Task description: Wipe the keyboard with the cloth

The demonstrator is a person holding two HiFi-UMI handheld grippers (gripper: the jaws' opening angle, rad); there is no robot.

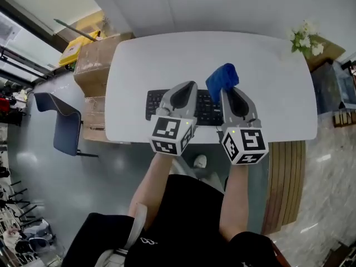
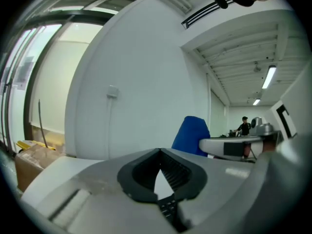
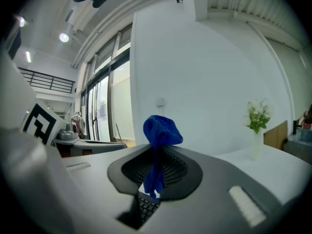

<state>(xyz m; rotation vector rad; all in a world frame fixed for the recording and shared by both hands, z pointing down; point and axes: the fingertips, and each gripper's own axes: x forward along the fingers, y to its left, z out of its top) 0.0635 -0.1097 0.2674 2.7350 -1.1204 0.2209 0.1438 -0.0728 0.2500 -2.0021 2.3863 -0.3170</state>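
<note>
A black keyboard [image 1: 207,110] lies near the front edge of the white table [image 1: 167,60], and both grippers hide much of it. My right gripper [image 1: 229,89] hovers over its right half, shut on a blue cloth [image 1: 222,78] that bunches above the jaws. In the right gripper view the cloth [image 3: 161,130] hangs through the closed jaws, with keys [image 3: 146,204] showing below. My left gripper [image 1: 185,85] is over the keyboard's left half, shut and holding nothing. In the left gripper view its tips [image 2: 159,151] meet, keys [image 2: 168,207] show beneath, and the cloth [image 2: 191,134] is off to the right.
A vase of white flowers [image 1: 305,38] stands at the table's far right corner. Cardboard boxes [image 1: 94,60] sit beside the table's left end, with a blue chair [image 1: 65,124] on the floor near them. A slatted wooden panel [image 1: 286,182] is at the right front.
</note>
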